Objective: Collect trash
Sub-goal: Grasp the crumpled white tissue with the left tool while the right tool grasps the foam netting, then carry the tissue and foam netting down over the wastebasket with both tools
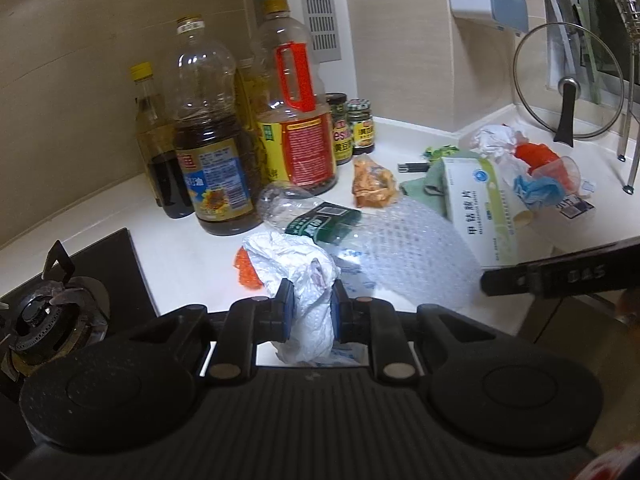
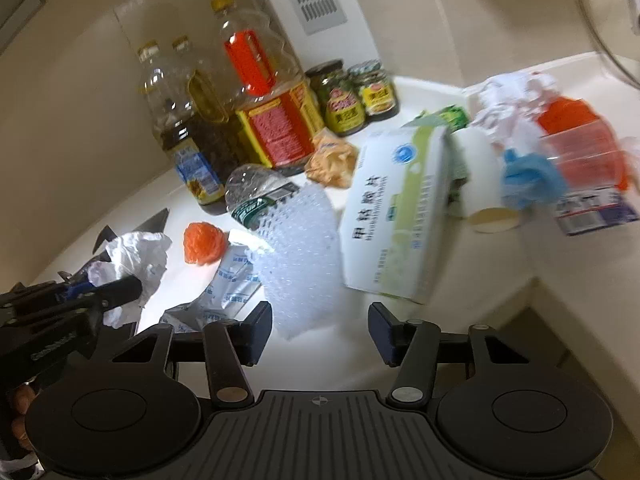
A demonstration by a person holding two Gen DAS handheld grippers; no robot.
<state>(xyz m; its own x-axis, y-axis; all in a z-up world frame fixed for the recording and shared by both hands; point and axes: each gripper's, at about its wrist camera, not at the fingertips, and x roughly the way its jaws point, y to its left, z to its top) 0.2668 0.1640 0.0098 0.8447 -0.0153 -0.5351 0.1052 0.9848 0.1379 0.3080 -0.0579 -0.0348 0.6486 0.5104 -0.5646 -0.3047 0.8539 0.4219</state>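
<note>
Crumpled white plastic bag (image 1: 308, 300) sits pinched between left gripper (image 1: 311, 308) fingers. Right gripper (image 2: 320, 332) fingers stand apart, gripping nothing; bubble wrap (image 2: 300, 256) lies just ahead between them.

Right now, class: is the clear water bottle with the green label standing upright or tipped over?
Tipped over. The water bottle lies on its side on the counter, beside upright oil bottles.

crumpled bag (image 1: 304, 276): white | mesh ball (image 2: 204, 242): orange (netted) | bubble wrap (image 2: 300, 256): clear, dimpled
</note>
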